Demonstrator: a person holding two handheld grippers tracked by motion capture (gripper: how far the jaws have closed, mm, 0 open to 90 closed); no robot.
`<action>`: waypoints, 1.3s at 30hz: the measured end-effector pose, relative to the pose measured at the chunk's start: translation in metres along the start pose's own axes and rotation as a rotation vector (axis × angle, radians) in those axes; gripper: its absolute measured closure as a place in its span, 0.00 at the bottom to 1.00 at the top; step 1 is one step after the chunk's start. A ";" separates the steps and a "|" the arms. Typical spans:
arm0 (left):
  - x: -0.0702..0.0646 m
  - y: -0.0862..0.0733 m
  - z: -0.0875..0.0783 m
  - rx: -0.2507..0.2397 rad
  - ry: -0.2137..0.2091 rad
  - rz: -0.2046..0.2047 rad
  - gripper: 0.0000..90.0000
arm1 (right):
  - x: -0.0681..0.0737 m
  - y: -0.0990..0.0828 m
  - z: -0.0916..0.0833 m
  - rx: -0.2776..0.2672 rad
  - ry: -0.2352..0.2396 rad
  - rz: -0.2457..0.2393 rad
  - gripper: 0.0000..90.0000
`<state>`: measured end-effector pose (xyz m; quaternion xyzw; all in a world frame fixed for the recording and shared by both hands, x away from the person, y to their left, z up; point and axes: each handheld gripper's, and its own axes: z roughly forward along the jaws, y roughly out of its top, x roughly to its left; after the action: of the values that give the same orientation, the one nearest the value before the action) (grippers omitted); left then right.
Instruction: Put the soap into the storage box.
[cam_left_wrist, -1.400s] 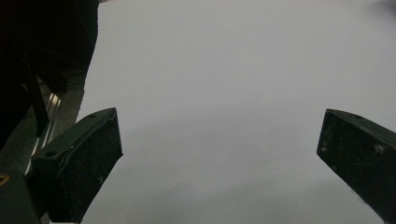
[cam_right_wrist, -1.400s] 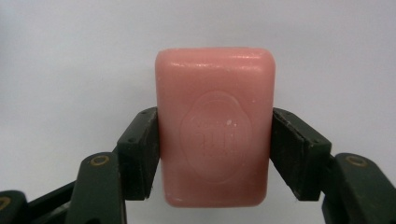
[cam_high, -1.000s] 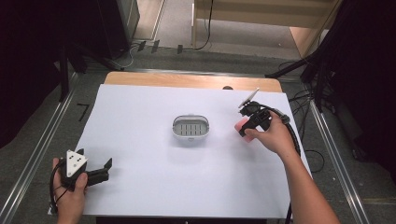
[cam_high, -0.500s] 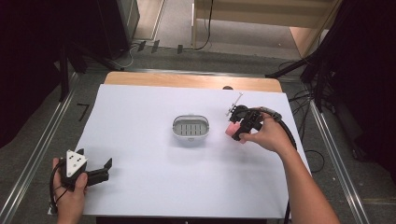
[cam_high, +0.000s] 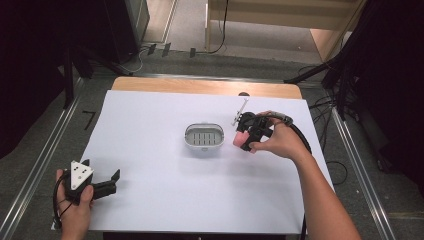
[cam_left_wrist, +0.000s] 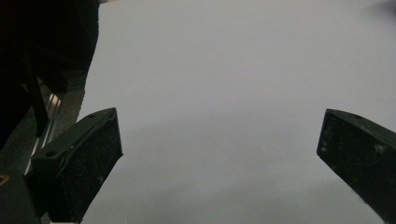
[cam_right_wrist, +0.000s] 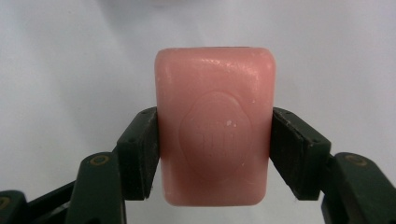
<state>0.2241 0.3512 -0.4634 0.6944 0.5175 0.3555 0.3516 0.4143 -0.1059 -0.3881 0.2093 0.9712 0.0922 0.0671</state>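
soap (cam_high: 241, 139) right of dish (cam_high: 203, 137) | dish mid-table (cam_high: 150, 200) | left claw (cam_high: 102, 181) near-left corner

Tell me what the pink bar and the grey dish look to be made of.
Pink bar: apparently soap, matte and waxy, with an embossed oval stamp and small white flecks. Grey dish: probably moulded plastic, smooth, with a slotted floor and rounded rim; too small to be sure.

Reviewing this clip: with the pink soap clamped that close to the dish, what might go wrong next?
1. The soap bar is pinched only at its two side faces by the right hand-held gripper; smooth soap may slip out.
2. It sits just right of the soap dish, so it could clip the rim and shove the dish.
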 end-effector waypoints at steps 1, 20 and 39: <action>0.000 0.000 0.000 0.000 0.000 -0.001 0.01 | 0.000 0.002 0.000 -0.002 -0.001 -0.010 0.44; 0.000 0.000 0.000 -0.004 -0.003 -0.002 0.01 | 0.005 0.041 -0.014 -0.034 -0.003 -0.042 0.44; 0.000 0.000 0.000 -0.006 -0.006 -0.005 0.01 | 0.021 0.083 -0.012 -0.063 0.009 -0.193 0.44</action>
<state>0.2238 0.3517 -0.4633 0.6930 0.5173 0.3539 0.3561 0.4263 -0.0244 -0.3612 0.1123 0.9837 0.1167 0.0777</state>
